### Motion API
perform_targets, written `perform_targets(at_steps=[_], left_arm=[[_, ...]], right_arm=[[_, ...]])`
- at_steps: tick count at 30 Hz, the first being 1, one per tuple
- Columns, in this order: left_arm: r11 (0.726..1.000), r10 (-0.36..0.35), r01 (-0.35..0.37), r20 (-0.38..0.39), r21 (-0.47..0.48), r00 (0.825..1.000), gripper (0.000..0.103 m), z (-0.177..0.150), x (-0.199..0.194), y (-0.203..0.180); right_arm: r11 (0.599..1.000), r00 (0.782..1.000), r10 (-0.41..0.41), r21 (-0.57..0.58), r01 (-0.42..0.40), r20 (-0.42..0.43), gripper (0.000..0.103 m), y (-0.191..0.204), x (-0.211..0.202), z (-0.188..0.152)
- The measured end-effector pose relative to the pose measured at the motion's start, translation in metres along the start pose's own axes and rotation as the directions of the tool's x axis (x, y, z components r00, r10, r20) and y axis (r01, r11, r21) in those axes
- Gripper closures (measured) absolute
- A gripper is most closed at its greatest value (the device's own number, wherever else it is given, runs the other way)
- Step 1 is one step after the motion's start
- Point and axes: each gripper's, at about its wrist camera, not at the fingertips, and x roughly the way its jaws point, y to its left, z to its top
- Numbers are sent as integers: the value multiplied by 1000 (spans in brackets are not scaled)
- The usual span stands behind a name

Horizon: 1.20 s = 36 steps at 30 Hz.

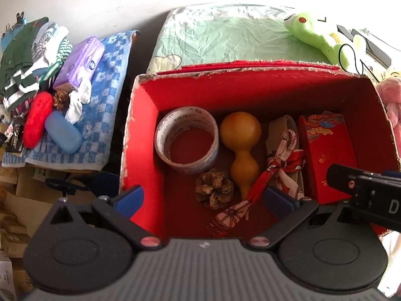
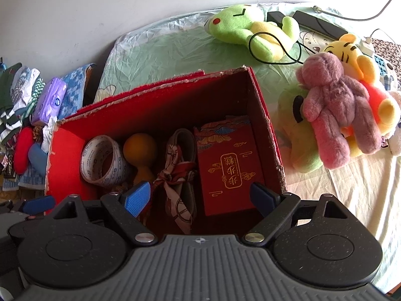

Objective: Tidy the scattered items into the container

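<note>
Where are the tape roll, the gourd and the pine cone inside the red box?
tape roll [image 1: 186, 139], left wrist view, on its printed top rim.
gourd [image 1: 240, 129], left wrist view, on its big round bulb.
pine cone [image 1: 214, 190], left wrist view, on its middle scales.

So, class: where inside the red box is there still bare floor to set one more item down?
Bare floor in the red box lies along the near-left corner, bordered by the tape roll and the pine cone. The right half is crowded: gourd, scarf-tied bundle and red packet lie side by side.
</note>
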Motion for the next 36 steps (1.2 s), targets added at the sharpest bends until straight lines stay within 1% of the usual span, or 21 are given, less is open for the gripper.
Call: perform_targets(at_steps=[3,10,15,19,22,27,36], left_arm=[[1000,0,0,3,-9,1000,0,-2,1,1],[1000,8,-7,34,-24,999,0,-5,-3,5],[999,8,-7,41,-42,999,0,-5,-4,9],[999,14,-11,64,-51,998,0,-5,-6,12],[998,10,-6,69,-54,998,0,-6,-6,13],[999,12,-8,71,-53,997,0,-6,-6,12],[998,-9,13,75,-64,997,0,-6,-3,14]], right_arm=[[1000,1000,-10,-5,10,7,14,-2,-1,-1],[1000,1000,2,-14,-2,6,14,0,1,-1],[999,999,20,-27,-19,26,15,3,0,-1],[999,998,39,-19,-38,51,15,2,-1,-1],[999,998,46,-23,-45,53,15,3,0,-1],[999,997,32,-46,-29,68,15,8,-1,-2],[999,996,-18,-48,22,89,15,7,-2,-2]])
